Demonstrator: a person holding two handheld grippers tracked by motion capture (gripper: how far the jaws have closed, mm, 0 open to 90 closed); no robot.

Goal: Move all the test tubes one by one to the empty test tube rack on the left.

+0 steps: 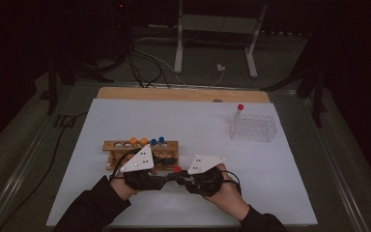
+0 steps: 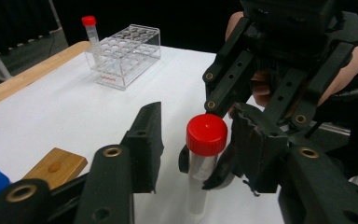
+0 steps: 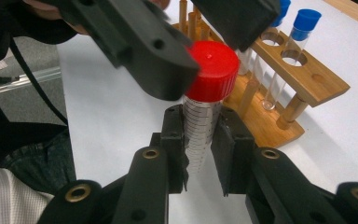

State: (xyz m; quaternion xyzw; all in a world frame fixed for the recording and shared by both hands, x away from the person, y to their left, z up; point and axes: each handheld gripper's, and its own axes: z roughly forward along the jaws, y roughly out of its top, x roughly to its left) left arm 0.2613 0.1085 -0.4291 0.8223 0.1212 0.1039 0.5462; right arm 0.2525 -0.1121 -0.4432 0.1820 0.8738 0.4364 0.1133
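1. Two tongs meet over the near part of the table [image 1: 270, 193], just in front of the wooden rack [image 1: 140, 153]. Between them stands the red-capped tube [image 3: 205, 112], upright and clear of the table top.
2. Right tongs [image 3: 199, 154]: clamped on the tube's graduated body, below the cap, one jaw on each side.
3. Left tongs [image 2: 193, 140]: jaws apart, set to either side of the red cap [image 2: 207, 134]. In the left gripper view a gap shows between the cap and the left-hand jaw; whether the other pad touches the cap cannot be told.
4. Handling, as judged: the tube looks like thin, clear plastic, stiff and light, so little force should carry it. Its smooth, round wall may slip or turn between flat pads; a grip across the widest part of the body seems the safest.
5. Where to take hold: the cap is broader than the body and appears ribbed at its edge, which should give the left tongs good purchase for a twist while the right tongs steady the body. Hard squeezing low on the tapered end risks the tube sliding out.
6. Far right of the table: a clear rack [image 1: 252, 127] with another red-capped tube [image 1: 238, 112] standing in it.
7. Wooden rack: blue-capped tubes [image 3: 303, 32] stand in its holes.
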